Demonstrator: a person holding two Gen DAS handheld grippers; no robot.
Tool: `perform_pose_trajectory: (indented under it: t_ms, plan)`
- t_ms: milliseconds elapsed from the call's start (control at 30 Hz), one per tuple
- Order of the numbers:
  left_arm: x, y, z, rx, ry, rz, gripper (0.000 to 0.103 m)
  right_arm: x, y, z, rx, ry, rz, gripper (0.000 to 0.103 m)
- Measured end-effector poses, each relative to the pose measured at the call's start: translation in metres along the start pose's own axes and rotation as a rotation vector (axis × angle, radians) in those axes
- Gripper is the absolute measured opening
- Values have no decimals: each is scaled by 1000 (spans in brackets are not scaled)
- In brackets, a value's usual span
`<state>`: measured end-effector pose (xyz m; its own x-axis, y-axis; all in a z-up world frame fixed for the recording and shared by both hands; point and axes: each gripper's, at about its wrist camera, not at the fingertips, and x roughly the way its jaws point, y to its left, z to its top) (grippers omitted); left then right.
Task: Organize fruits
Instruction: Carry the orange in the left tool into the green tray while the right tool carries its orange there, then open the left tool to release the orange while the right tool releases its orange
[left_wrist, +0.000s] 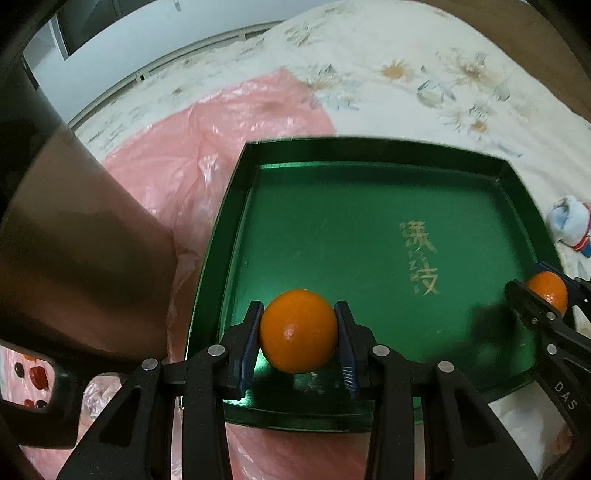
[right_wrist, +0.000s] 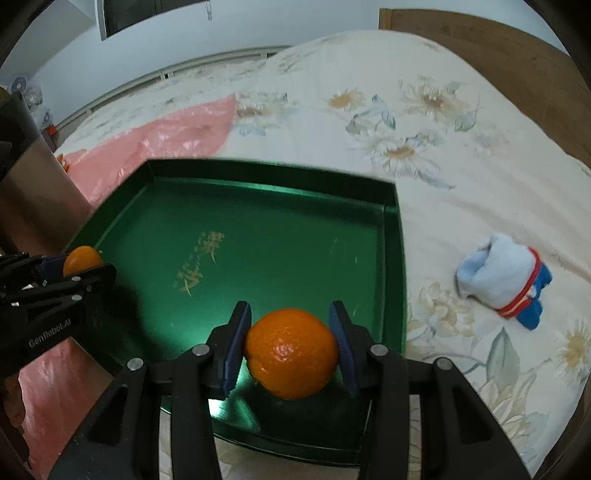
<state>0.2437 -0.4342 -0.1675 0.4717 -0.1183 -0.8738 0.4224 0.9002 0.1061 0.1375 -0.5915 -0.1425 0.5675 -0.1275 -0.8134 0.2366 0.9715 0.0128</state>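
Altogether two oranges, left orange (left_wrist: 298, 331), right orange (right_wrist: 291, 352), one green tray (left_wrist: 369, 155)

Dim, fisheye-warped edges, green glare, blur

From my left wrist camera I read "DAS" in white letters on the black plastic right gripper (left_wrist: 546, 291). My right wrist camera shows "GenRobot.AI" in white on the black plastic left gripper (right_wrist: 79, 264). The shallow dark green square tray (left_wrist: 369, 236) carries gold Chinese characters on its floor; I cannot make them out.
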Motion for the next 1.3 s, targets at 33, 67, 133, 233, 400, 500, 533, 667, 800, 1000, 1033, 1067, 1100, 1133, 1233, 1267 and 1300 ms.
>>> perform_pose_trajectory:
  t_ms: [33, 67, 133, 233, 400, 500, 533, 667, 800, 1000, 1033, 1067, 1100, 1133, 1233, 1267, 1300]
  plan:
    - [2, 1, -1, -4, 5, 0, 33, 2, 0, -2, -3, 9, -5, 67]
    - [4, 1, -1, -5, 8, 1, 33, 4, 1, -3, -7, 14, -10, 67]
    - [5, 1, -2, 0, 2, 5, 33, 5, 1, -5, -9, 15, -13, 67]
    - [5, 0, -2, 3, -1, 0, 33, 6, 2, -7, -15, 15, -23, 67]
    - [6, 2, -1, -2, -7, -14, 34, 7, 6, -9, -25, 16, -49, 70]
    - [3, 2, -3, 2, -24, 16, 36, 11, 10, -10, -38, 35, -75, 101]
    - [1, 3, -4, 1, -33, 20, 51, 10, 10, -10, -32, 30, -80, 103]
    - [-18, 5, -4, -14, -108, 6, 64, 6, 10, -10, -32, 17, -98, 103]
    - [-38, 7, -6, -10, -121, -14, 64, -8, 12, -8, -21, -6, -106, 103]
    - [-74, 13, -21, -8, -146, -41, 64, -40, 19, -9, -22, -40, -104, 103]
    - [-78, 13, -23, -6, -147, -44, 64, -43, 20, -9, -25, -43, -107, 103]
    - [-85, 16, -27, -9, -147, -50, 64, -48, 22, -10, -27, -47, -110, 103]
    - [-89, 18, -29, -14, -148, -52, 64, -54, 24, -12, -27, -49, -111, 103]
    - [-94, 21, -33, -18, -148, -55, 64, -59, 26, -13, -24, -52, -111, 103]
    - [-111, 30, -43, -25, -154, -63, 64, -77, 33, -17, -21, -64, -110, 103]
    - [-117, 33, -47, -25, -157, -63, 64, -83, 35, -19, -22, -69, -110, 103]
    - [-126, 37, -52, -30, -162, -66, 64, -91, 39, -21, -23, -75, -105, 103]
